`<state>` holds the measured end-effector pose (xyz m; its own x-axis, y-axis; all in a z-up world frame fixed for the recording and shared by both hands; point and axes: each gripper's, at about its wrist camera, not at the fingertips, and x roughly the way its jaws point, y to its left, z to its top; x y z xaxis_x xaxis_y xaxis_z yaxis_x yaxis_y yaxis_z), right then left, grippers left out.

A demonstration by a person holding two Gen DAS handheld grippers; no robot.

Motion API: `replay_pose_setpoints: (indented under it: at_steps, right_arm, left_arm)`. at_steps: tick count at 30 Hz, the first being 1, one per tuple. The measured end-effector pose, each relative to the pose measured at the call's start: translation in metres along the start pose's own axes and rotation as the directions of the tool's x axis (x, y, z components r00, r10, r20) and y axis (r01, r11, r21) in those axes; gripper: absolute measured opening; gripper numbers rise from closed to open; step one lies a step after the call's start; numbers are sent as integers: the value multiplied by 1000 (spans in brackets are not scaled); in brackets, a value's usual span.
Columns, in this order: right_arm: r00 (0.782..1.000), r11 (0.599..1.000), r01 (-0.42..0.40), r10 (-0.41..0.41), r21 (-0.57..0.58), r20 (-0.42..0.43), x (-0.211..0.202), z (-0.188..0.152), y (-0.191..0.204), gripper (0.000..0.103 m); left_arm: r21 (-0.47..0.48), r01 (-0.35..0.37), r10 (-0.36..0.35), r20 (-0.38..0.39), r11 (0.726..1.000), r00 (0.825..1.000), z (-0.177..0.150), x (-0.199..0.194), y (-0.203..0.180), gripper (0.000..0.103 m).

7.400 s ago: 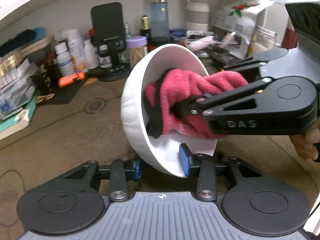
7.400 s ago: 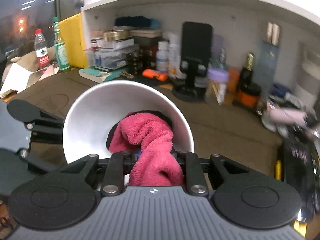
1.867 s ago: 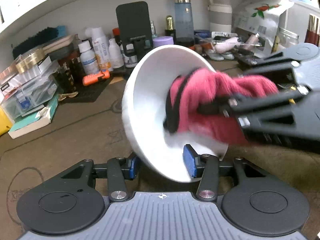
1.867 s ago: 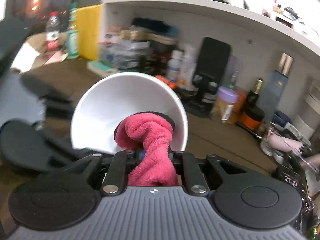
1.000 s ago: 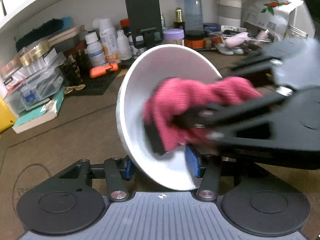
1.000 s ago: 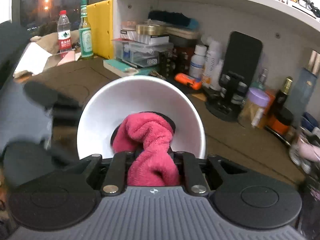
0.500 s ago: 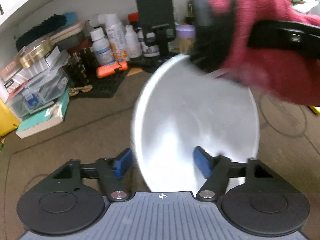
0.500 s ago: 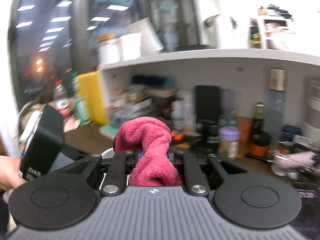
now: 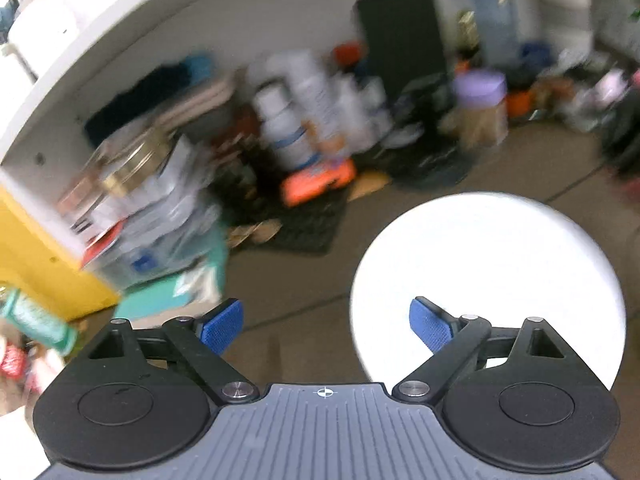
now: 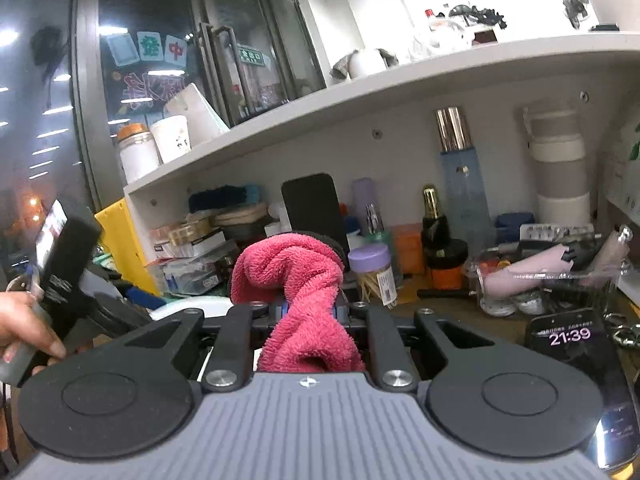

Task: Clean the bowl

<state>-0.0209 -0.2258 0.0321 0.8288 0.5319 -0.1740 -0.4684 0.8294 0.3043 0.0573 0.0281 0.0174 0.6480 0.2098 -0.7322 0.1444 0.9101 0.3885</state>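
The white bowl (image 9: 488,280) sits on the brown table at the lower right of the left wrist view. My left gripper (image 9: 326,322) is open and empty. Its right blue pad (image 9: 430,330) overlaps the bowl's near side, its left pad (image 9: 222,324) is off to the left. In the right wrist view my right gripper (image 10: 310,306) is shut on the red cloth (image 10: 296,280) and held up away from the bowl. A sliver of the bowl (image 10: 188,305) shows low behind its left finger. The left gripper body (image 10: 64,264) is at the left edge, held by a hand.
A cluttered back shelf holds bottles (image 10: 460,184), a black phone stand (image 10: 312,208), a purple-lidded jar (image 10: 370,270) and boxes (image 10: 192,256). A phone (image 10: 576,356) lies at the right. A yellow panel (image 9: 44,264) stands at the left. The left wrist view is motion-blurred.
My left gripper has opened and let the bowl go onto the table. My right gripper has lifted the red cloth out of the bowl and up.
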Motion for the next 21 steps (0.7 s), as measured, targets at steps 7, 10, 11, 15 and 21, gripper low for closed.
replay_pose_setpoints:
  at_steps: [7,10,11,15,21]
  right_arm:
    - [1000,1000,-21,21,1,-16,1,-6,4,18]
    - [999,1000,-19,19,2,-28,3,-7,6,18]
    - [999,1000,-18,18,3,-31,3,-8,6,18]
    - [999,1000,-19,19,9,-31,3,-8,5,19]
    - [999,999,-27,28,41,-29,2,-7,2,19]
  left_arm:
    - [16,-34,34,2,999,999,-16,-11,15,88]
    - [55,-26,23,58,998,998,-20,-33,14,90]
    - [87,-34,26,92,996,995,-22,-46,10,95]
    - [201,-51,11,196,978,980,-28,-85,-6,103]
    - [368,-81,-1,220,926,976,-35,-94,-36,103]
